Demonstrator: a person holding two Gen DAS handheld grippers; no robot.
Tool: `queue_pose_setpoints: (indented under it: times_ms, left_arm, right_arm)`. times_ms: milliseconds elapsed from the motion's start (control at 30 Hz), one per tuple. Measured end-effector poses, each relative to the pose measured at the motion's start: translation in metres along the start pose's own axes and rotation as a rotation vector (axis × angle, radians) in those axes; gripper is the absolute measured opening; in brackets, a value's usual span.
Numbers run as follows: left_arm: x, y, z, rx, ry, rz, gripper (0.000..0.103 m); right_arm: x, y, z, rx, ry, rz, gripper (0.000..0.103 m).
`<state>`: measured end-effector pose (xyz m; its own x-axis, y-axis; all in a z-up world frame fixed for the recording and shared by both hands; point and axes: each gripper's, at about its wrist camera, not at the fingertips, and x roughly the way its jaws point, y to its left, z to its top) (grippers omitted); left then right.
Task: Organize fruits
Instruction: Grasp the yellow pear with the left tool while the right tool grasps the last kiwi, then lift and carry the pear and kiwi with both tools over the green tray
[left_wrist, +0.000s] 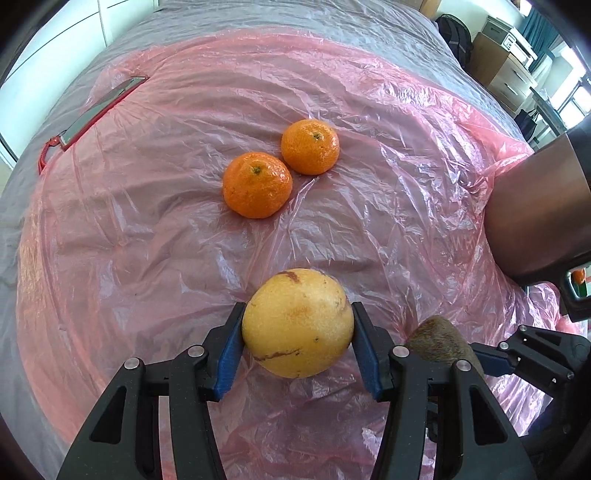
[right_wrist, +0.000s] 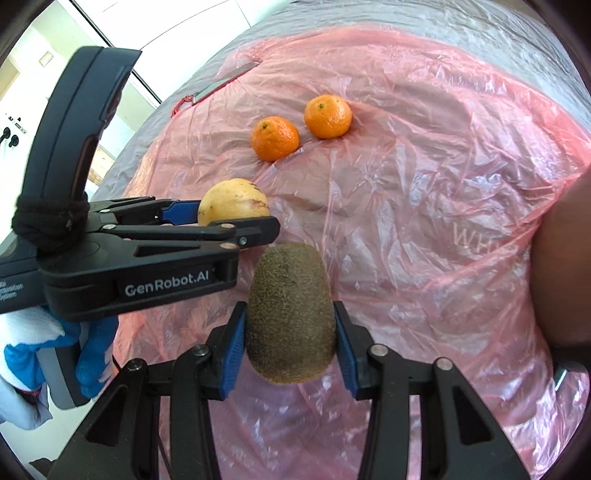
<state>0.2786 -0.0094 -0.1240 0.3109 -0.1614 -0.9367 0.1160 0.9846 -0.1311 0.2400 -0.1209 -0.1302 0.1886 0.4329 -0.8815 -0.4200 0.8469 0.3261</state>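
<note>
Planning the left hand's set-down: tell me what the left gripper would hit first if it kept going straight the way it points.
Probably the pink plastic sheet, just past the yellow fruit held by the left gripper. The two mandarins lie farther ahead; depth is unclear.

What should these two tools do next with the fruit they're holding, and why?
Probably carry both fruits toward the two orange mandarins on the pink plastic sheet and set them beside them. The left tool is shut on the round yellow fruit, the right tool on the fuzzy brown kiwi, and grouping seems the goal.
</note>
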Motion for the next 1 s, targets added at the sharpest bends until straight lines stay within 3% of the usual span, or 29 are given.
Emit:
queue_pose_setpoints:
  times_ms: [400,1000]
  left_arm:
    - [-0.03,-0.023,-0.023,0.051,0.019,-0.013,0.049]
    - [-0.039,-0.144,-0.065,0.284,0.138,-0.145,0.049]
  right_arm:
    - [-0.048,0.009,-0.052,-0.018,0.034,0.035,0.014]
    - [-0.131,-0.05,-0.147,0.167,0.055,-0.019,0.014]
